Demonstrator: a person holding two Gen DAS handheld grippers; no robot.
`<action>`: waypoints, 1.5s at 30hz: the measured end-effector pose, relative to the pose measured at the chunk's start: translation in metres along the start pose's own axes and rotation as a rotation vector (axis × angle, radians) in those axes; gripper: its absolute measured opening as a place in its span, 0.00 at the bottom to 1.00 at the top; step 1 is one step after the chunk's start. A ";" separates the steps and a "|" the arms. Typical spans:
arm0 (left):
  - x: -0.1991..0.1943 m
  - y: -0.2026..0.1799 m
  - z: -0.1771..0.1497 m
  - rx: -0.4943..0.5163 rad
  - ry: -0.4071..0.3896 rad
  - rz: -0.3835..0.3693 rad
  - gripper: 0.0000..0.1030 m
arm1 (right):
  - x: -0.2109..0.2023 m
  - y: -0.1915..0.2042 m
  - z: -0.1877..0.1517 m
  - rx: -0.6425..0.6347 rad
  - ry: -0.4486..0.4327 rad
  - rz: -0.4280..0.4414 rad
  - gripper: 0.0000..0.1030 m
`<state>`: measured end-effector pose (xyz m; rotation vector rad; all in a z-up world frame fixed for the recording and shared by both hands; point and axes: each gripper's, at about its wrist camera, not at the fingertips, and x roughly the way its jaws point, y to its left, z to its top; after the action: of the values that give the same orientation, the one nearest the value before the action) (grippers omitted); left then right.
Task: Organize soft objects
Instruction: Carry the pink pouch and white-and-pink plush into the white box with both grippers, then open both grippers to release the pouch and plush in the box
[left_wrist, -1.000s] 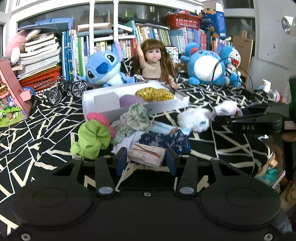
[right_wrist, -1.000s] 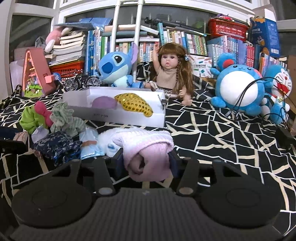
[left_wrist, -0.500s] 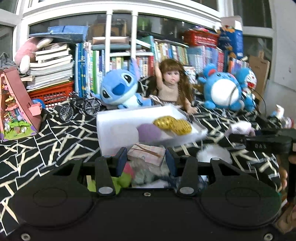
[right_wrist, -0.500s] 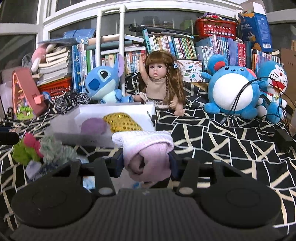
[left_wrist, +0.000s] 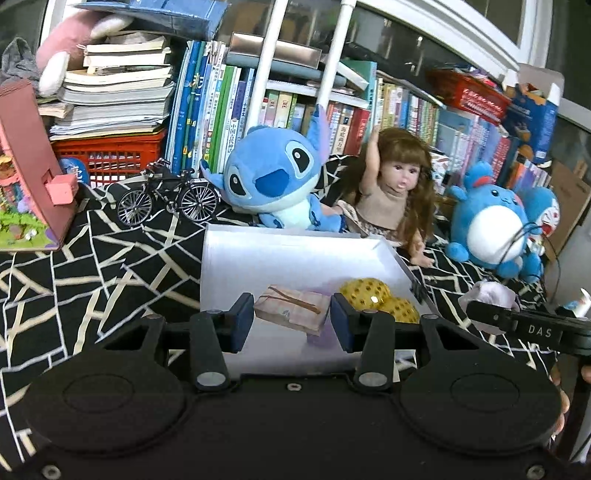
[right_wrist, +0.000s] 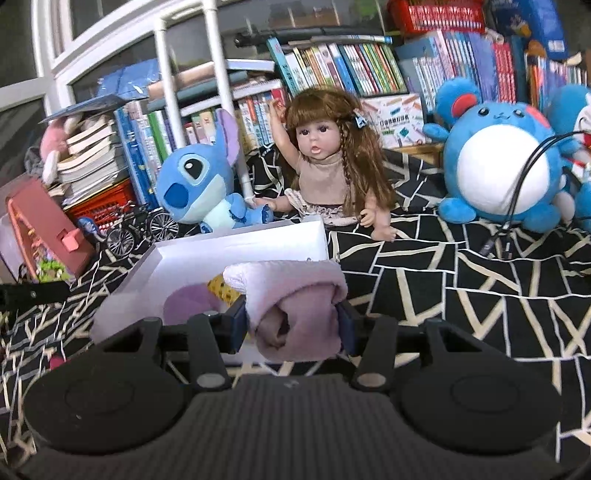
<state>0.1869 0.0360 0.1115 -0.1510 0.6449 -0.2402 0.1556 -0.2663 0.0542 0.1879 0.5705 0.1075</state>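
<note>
Landmark: white box (left_wrist: 295, 254) lying on the black cloth with pale line pattern (left_wrist: 110, 258). Left gripper (left_wrist: 291, 315) is pinching a small folded bundle in beige-pink fabric with a brown stripe (left_wrist: 291, 304); both blue-padded fingers press its ends, and the bundle hangs over the near half of the white box interior, slightly tilted. Inside the box, toward its right wall, sits a yellow dotted soft piece (left_wrist: 380, 299); a purple soft piece (right_wrist: 188, 304) lies beside it, mostly hidden behind the bundle in the left wrist view and clearer in the right wrist view. Right gripper (right_wrist: 291, 323) is clamped on a rolled pink-and-white sock (right_wrist: 295, 306), held at the box's near right corner; whether the roll is over the interior or just outside the rim cannot be told from this angle. In the left wrist view the right gripper's finger, marked DAS, shows to the right of the box with the pale roll at its tip. Behind the box's far wall: a blue Stitch plush (left_wrist: 273, 184) and a brown-haired doll (left_wrist: 395, 195) with one arm raised, the two side by side. Right of the doll, a round blue-and-white plush (left_wrist: 495, 232). Left of the Stitch plush, a miniature bicycle (left_wrist: 168, 199), and further left a pink toy house (left_wrist: 29, 177). Rows and stacks of books (left_wrist: 207, 110) fill the shelf behind everything.
</note>
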 end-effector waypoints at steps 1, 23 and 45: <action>0.007 -0.001 0.005 0.002 0.008 0.007 0.42 | 0.005 0.000 0.005 0.010 0.011 0.003 0.53; 0.139 0.016 0.027 -0.072 0.171 0.199 0.42 | 0.141 0.023 0.056 0.060 0.187 -0.094 0.55; 0.160 0.023 0.014 -0.074 0.241 0.194 0.43 | 0.161 0.044 0.048 -0.003 0.207 -0.065 0.57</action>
<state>0.3232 0.0164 0.0252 -0.1304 0.9031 -0.0465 0.3143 -0.2062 0.0184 0.1560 0.7824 0.0646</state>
